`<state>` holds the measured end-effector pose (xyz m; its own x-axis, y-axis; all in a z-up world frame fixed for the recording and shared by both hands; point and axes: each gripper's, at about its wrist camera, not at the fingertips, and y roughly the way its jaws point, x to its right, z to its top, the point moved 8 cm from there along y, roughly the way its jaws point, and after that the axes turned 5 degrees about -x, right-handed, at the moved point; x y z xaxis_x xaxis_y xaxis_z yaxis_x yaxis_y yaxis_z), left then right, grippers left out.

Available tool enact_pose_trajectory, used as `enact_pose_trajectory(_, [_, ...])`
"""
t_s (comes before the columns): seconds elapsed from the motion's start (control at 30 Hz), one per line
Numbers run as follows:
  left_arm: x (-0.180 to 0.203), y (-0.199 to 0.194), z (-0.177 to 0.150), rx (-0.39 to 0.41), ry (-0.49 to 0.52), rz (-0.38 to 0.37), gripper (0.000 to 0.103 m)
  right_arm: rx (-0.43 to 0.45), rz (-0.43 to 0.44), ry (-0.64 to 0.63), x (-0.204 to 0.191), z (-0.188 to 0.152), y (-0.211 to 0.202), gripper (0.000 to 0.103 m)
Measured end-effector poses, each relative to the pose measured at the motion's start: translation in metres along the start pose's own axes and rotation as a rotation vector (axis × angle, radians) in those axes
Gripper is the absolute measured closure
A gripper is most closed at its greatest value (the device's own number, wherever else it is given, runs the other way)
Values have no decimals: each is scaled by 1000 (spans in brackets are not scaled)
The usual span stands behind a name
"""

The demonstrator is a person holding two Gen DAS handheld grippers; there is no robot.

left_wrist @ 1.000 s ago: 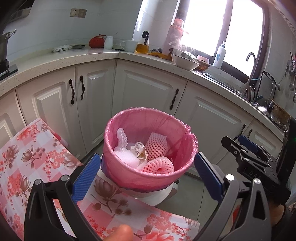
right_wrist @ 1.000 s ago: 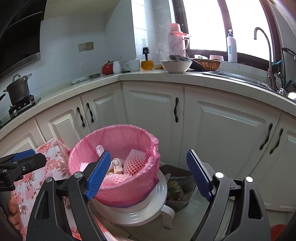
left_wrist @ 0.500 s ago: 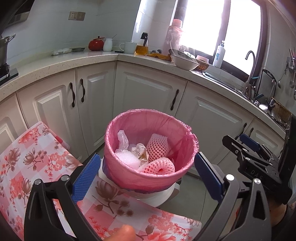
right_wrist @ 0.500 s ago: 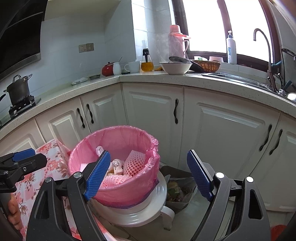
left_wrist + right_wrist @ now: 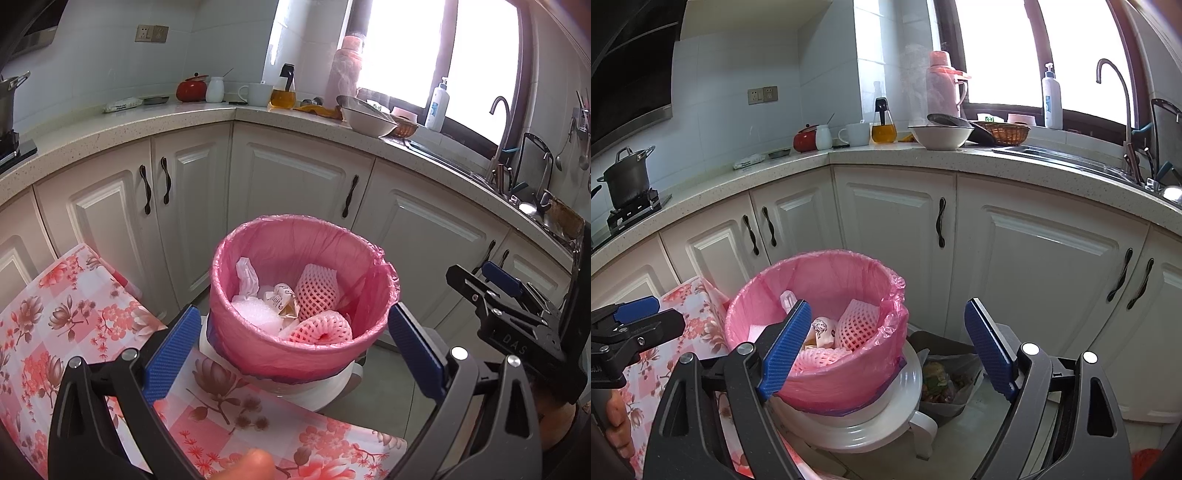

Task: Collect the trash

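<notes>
**Q:** Two grippers are in the scene; how do they stand?

**A:** The left gripper (image 5: pixel 291 345) has its blue-padded fingers (image 5: pixel 171 349) spread wide, gripping nothing, one on each side of the pink-lined bin (image 5: pixel 258 354) in its own view. The right gripper (image 5: pixel 886 350) is likewise spread and empty; from its camera the bin sits low and left, partly behind its left finger.

**Q:** Where is the trash?

**A:** Inside the bin, which stands on a white stool (image 5: pixel 864 424) at the corner of a table with a floral cloth (image 5: pixel 66 325). Within lie two pink foam fruit nets (image 5: pixel 317 288), a crumpled printed wrapper (image 5: pixel 282 304), white foam (image 5: pixel 255 314) and a scrap of white plastic (image 5: pixel 246 275) (all loosely piled, touching one another).

**Q:** Anything nearby?

**A:** On the floor just beside the stool, a grey bag (image 5: pixel 945 380) holds what looks like food scraps. White cabinets (image 5: pixel 897 236) curve behind, under a counter carrying a white bowl (image 5: pixel 942 136), a pink flask (image 5: pixel 943 86) and a black pot (image 5: pixel 628 177).
</notes>
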<state>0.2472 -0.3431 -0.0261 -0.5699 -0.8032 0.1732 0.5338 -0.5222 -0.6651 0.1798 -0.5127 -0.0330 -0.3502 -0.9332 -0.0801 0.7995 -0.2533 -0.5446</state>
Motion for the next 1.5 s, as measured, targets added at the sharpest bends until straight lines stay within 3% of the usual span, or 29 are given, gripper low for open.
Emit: enact_pose_trajectory(1.5, [1,3,-3,-11,8,22,5,-6,2,2,2,-4,1,22])
